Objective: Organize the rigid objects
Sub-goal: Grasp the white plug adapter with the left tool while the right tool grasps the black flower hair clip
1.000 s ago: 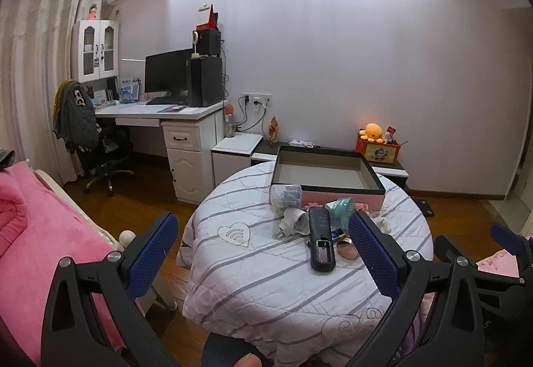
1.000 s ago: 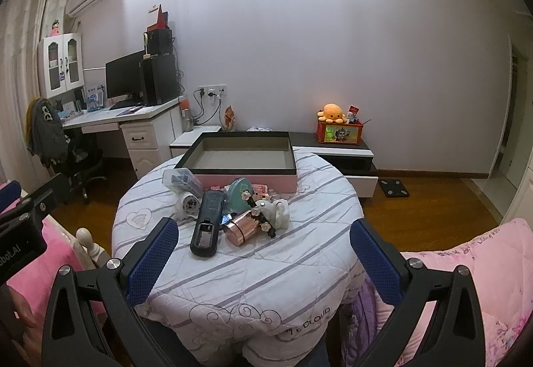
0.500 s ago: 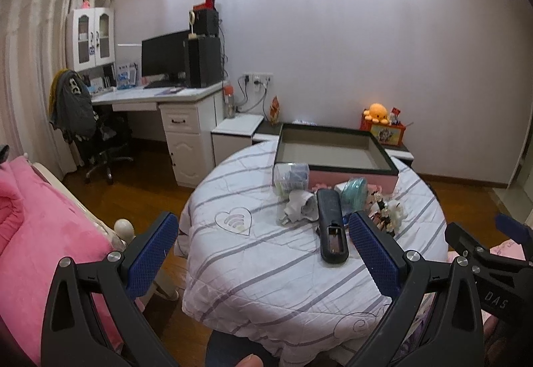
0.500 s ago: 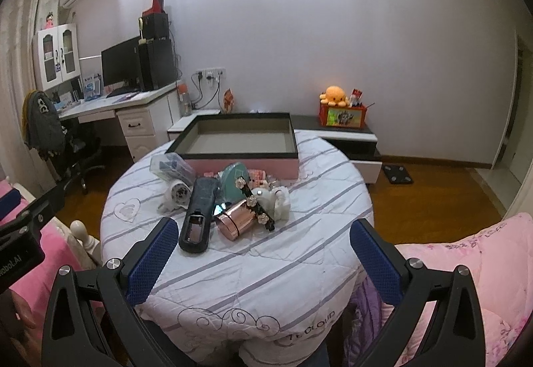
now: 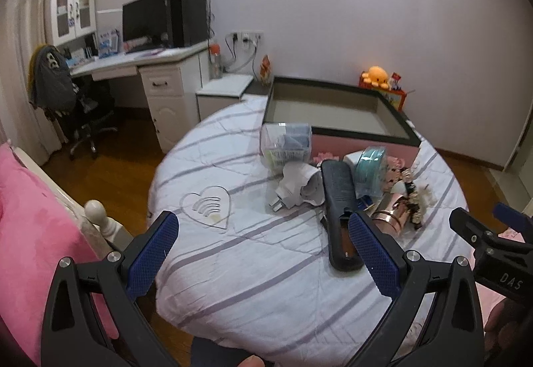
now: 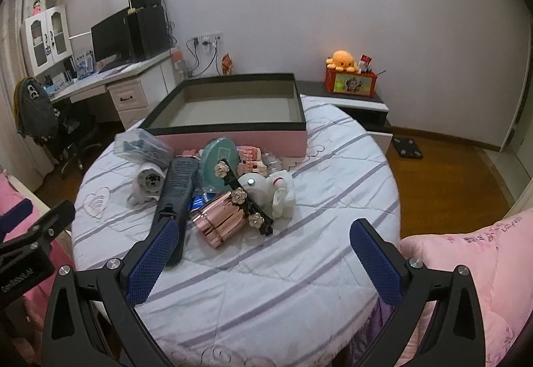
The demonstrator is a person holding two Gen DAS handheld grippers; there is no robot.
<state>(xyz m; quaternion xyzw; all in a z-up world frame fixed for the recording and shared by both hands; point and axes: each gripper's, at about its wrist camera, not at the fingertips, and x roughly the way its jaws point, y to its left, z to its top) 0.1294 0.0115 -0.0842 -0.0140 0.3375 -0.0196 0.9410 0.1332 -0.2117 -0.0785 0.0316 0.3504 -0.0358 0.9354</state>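
A pile of rigid objects lies on the round table (image 6: 266,283): a black remote (image 6: 176,190) (image 5: 338,200), a rose-gold cup (image 6: 221,222), a black flowered hair clip (image 6: 245,197), a teal round tin (image 6: 221,155) (image 5: 369,168), a white toy (image 6: 271,192), a white plug adapter (image 6: 148,182) (image 5: 298,188) and a clear plastic box (image 6: 143,147) (image 5: 286,145). An empty pink box with a black rim (image 6: 233,125) (image 5: 333,113) stands behind them. My left gripper (image 5: 263,253) and right gripper (image 6: 263,258) are open, empty, above the table's near edge.
A pink bed (image 5: 30,217) lies at the left and pink bedding (image 6: 466,267) at the right. A desk with a monitor (image 5: 146,23), an office chair (image 5: 66,100) and a low cabinet with an orange octopus toy (image 6: 344,60) stand along the walls.
Both grippers have moved forward and tilted down toward the table, so the pile of objects looks larger and nearer. Both stay open.
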